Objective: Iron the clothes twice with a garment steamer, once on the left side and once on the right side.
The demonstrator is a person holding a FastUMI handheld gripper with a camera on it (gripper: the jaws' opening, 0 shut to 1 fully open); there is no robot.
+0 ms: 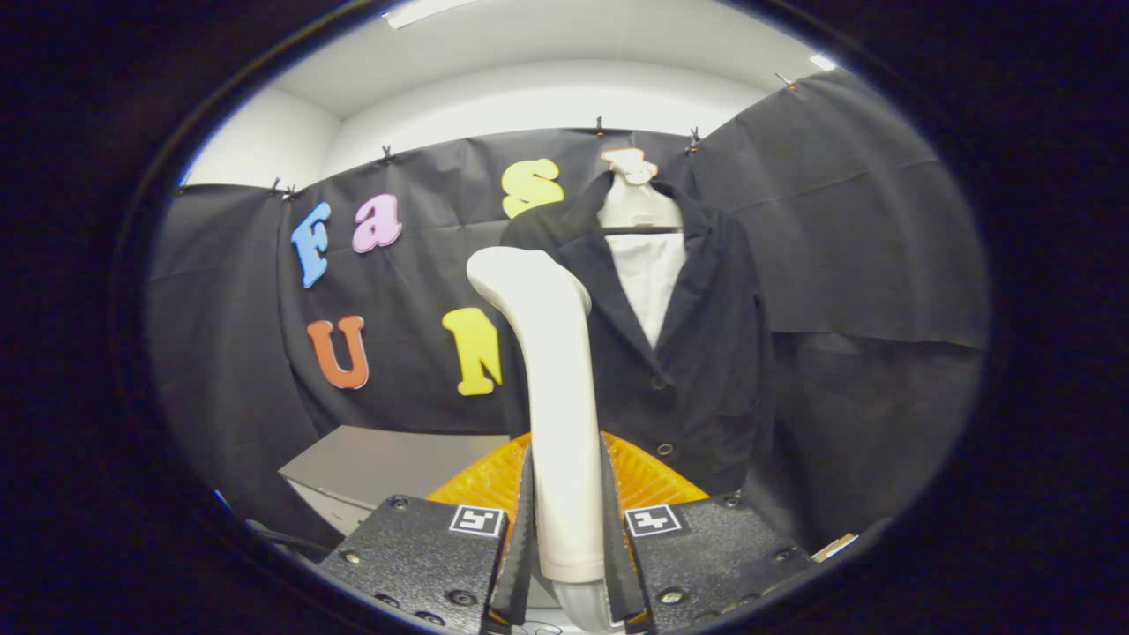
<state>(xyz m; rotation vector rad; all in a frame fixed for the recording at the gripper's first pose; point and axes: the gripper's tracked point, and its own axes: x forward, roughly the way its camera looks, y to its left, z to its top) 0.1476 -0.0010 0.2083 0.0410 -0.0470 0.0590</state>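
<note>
— Clamping the garment steamer between both fingers of the hand-held gripper, head raised.
— Hanging just beyond: dark jacket on its hanger.
— Approaching, probably; no pass started. Needing to close in on one side next.

Gripper at bottom centre, both fingers clamped on white steamer handle, head up at mid-frame. Dark jacket on hanger upper centre-right, just behind steamer. Orange basket below, grey box lower left.
</note>
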